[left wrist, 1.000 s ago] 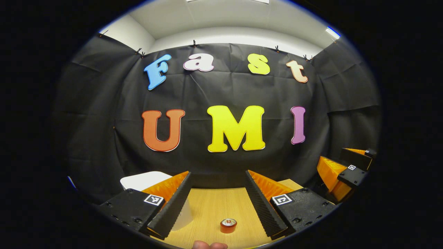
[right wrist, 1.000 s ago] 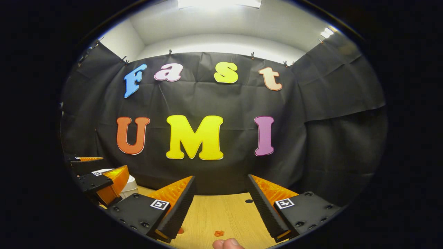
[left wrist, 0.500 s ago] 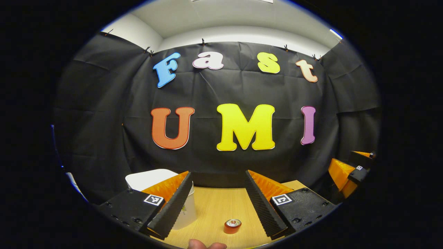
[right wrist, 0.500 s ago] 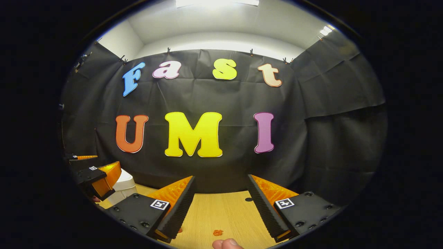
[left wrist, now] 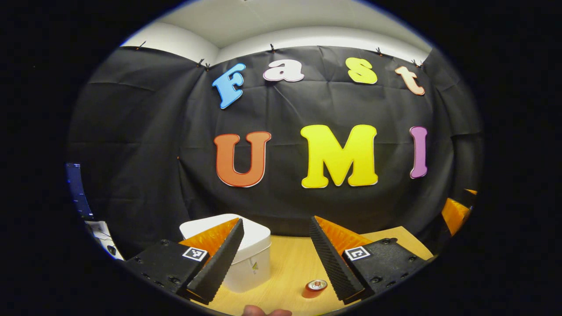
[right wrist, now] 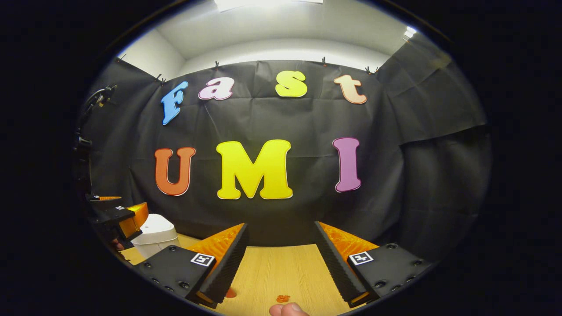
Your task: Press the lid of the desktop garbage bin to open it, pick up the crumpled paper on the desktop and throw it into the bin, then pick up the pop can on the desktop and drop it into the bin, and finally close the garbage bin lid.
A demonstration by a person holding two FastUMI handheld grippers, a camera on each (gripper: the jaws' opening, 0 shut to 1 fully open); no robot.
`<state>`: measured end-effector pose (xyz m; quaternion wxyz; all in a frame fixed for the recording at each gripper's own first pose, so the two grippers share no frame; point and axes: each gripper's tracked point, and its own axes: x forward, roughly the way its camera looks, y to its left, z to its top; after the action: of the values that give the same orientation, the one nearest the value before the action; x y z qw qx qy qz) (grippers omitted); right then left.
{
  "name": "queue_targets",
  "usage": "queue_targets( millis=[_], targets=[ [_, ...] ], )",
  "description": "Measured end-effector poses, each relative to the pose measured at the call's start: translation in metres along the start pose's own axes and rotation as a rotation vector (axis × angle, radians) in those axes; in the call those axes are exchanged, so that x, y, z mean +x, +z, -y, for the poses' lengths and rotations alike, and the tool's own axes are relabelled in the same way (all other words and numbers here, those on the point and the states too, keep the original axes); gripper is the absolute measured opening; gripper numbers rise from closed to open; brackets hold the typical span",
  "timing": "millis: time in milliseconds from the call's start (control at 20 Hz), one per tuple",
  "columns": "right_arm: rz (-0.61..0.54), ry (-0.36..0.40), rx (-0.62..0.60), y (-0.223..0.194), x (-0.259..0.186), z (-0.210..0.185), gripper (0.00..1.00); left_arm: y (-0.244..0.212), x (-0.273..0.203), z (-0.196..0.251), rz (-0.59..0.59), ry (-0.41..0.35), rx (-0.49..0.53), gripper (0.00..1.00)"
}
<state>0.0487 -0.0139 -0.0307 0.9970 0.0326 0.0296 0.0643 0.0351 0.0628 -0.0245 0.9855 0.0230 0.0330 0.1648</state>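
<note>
Right now my left tongs (left wrist: 274,259) hang wide apart and empty over the pale wooden desk (left wrist: 285,263). Using the white rounded plastic bin (left wrist: 252,252) with its lid down as landmark: the small orange pop can (left wrist: 314,288) stands just right of it. My right tongs (right wrist: 281,263) gape wide, empty, well right of the bin (right wrist: 154,235).
</note>
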Motion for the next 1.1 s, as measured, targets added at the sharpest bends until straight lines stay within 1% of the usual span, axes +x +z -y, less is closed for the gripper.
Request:
queue_targets(
  millis=[150, 300, 400, 600, 650, 700, 750, 800, 950, 1100],
  targets=[
    [-0.012, 0.021, 0.02, -0.003, 0.01, 0.012, 0.95, 0.001, 0.015, -0.016, 0.0, 0.086, -0.002, 0.97],
    [-0.032, 0.021, 0.006, -0.007, 0.02, 0.019, 0.94, -0.003, 0.034, -0.032, -0.008, 0.159, -0.004, 0.97],
    [-0.02, 0.016, -0.005, 0.0, 0.025, 0.021, 0.94, -0.006, 0.048, -0.036, -0.014, 0.183, -0.002, 0.96],
    [-0.003, -0.008, -0.028, 0.009, 0.032, 0.02, 0.94, -0.022, 0.081, -0.046, -0.045, 0.228, -0.028, 0.9],
    [-0.004, -0.015, -0.036, 0.01, 0.034, 0.019, 0.93, -0.025, 0.088, -0.051, -0.047, 0.245, -0.036, 0.87],
    [-0.008, -0.022, -0.045, 0.009, 0.035, 0.019, 0.94, -0.028, 0.092, -0.054, -0.047, 0.262, -0.038, 0.85],
    [-0.013, -0.028, -0.05, 0.009, 0.036, 0.019, 0.94, -0.03, 0.098, -0.058, -0.053, 0.282, -0.043, 0.8],
    [-0.011, -0.031, -0.053, 0.01, 0.036, 0.019, 0.94, -0.034, 0.104, -0.059, -0.064, 0.29, -0.053, 0.77],
    [-0.009, -0.039, -0.068, 0.011, 0.038, 0.017, 0.94, -0.048, 0.119, -0.067, -0.107, 0.322, -0.095, 0.64],
    [-0.011, -0.042, -0.075, 0.012, 0.038, 0.015, 0.94, -0.067, 0.129, -0.077, -0.16, 0.36, -0.143, 0.58]
  ],
)
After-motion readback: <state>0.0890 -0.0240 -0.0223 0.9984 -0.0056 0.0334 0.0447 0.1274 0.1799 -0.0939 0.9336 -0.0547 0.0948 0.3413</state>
